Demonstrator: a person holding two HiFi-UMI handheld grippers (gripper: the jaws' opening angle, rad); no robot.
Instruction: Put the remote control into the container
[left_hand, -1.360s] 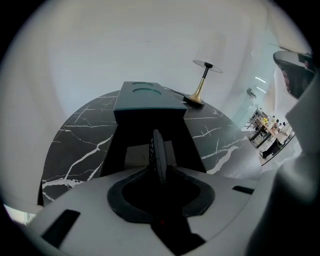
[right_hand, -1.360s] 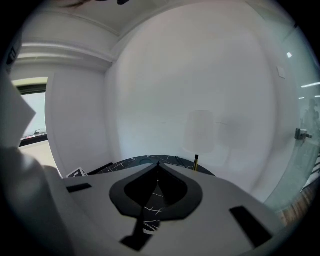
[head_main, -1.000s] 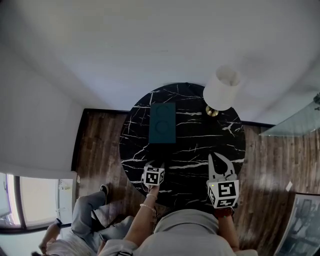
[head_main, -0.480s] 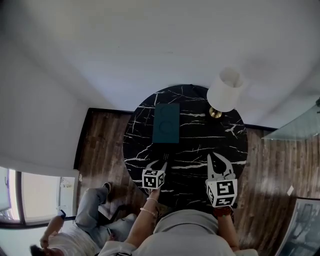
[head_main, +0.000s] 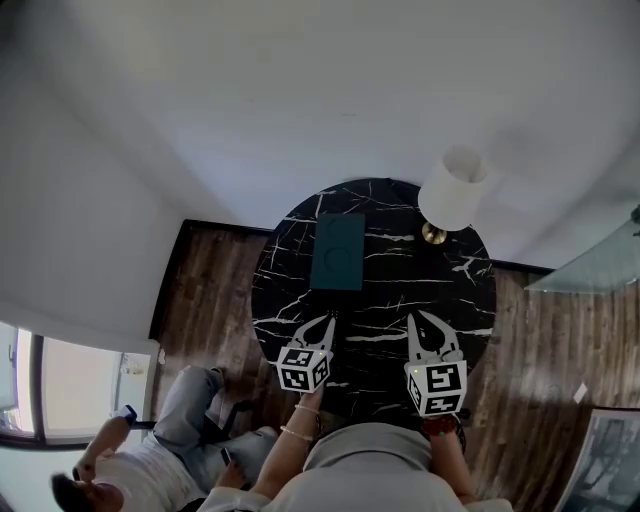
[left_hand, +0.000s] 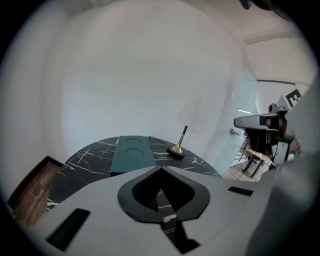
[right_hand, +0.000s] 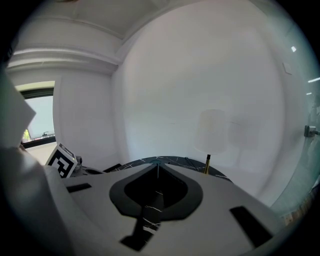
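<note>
Work surface: a round black marble table standing against a white wall. Wooden floor shows beside it on both sides.

Container: a dark teal rectangular container lies flat on the far-left part of the table. Its far short edge is close to the rim. The left gripper view shows two round recesses in its top face.

Remote control: it cannot be picked out against the black top in any view.

Left gripper: it sits over the near-left part of the table and points at the container, with only a strip of bare marble between the two. Its own view shows the jaw tips closed together with nothing between them.

Right gripper: it sits over the near-right part of the table, well apart from the left gripper. Its tips also meet, and it is empty.

Obstruction: a lamp with a white shade and a brass base stands at the far-right rim, well apart from the container.

Open room: the centre of the table and the band between the two grippers are bare marble. Both marker cubes sit at the near rim.

Surroundings: a person sits on the floor at the near left, clear of the table.
</note>
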